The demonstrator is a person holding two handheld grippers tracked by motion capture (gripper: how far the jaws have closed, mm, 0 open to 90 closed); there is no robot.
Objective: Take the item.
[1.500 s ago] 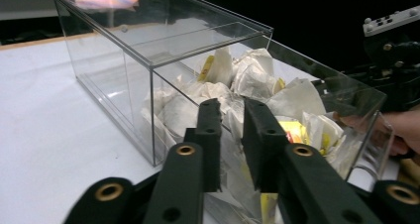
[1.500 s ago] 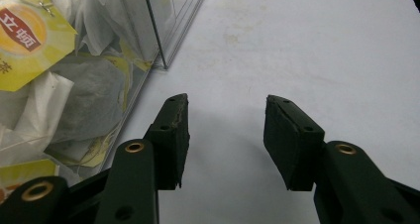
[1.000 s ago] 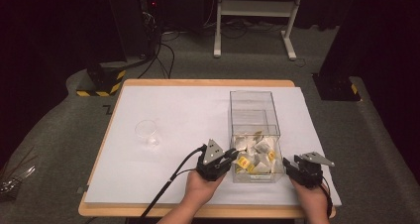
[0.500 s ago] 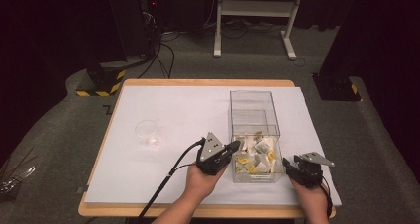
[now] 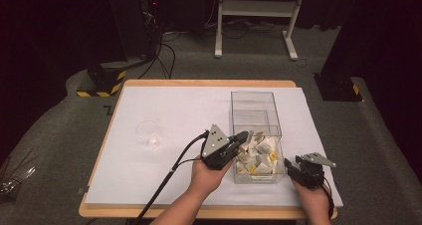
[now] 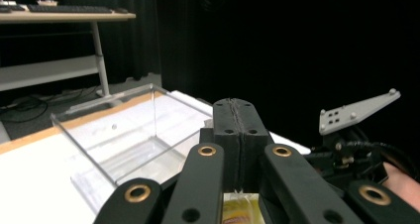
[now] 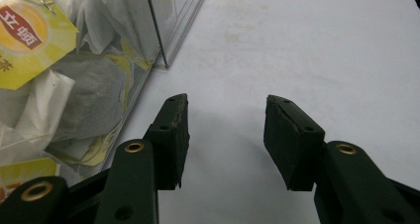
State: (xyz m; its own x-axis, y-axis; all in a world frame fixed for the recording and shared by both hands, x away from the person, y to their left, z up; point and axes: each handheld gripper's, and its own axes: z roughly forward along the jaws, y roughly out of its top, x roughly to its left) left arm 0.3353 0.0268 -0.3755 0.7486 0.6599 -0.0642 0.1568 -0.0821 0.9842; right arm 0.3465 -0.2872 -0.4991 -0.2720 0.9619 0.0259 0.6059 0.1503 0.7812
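At the near table edge, holds right gripper (image 5: 289, 164) (image 7: 223, 135) low over the white sheet (image 5: 174, 110), just beside the near right corner of the clear plastic box (image 5: 254, 103) (image 7: 168, 26). Keep note: jaws released, wide gap, nothing between them but bare sheet.

Slightly farther in, holds left gripper (image 5: 243, 135) (image 6: 236, 130) raised at the left wall of the box, tips angled over its rim. Jaws clenched, pads pressed flat together. Directly below the seam, in the left gripper view, pinches a thin white thread with a yellow tea bag tag (image 6: 239, 210); bag itself hidden under the jaw arms.

Inside the near half of the box, contains a loose pile of tea bags (image 5: 259, 155) (image 7: 84, 100), white pouches mixed with yellow tags. In the right gripper view, displays one yellow tag with red logo (image 7: 29, 35) pressed near the wall. Far half of the box: bare floor.

Left of the box, well apart, stands a clear plastic cup (image 5: 148, 130), upright on the sheet.

Beyond the table, on grey carpet: white desk frame (image 5: 256, 8) and trailing cables (image 5: 166, 46).
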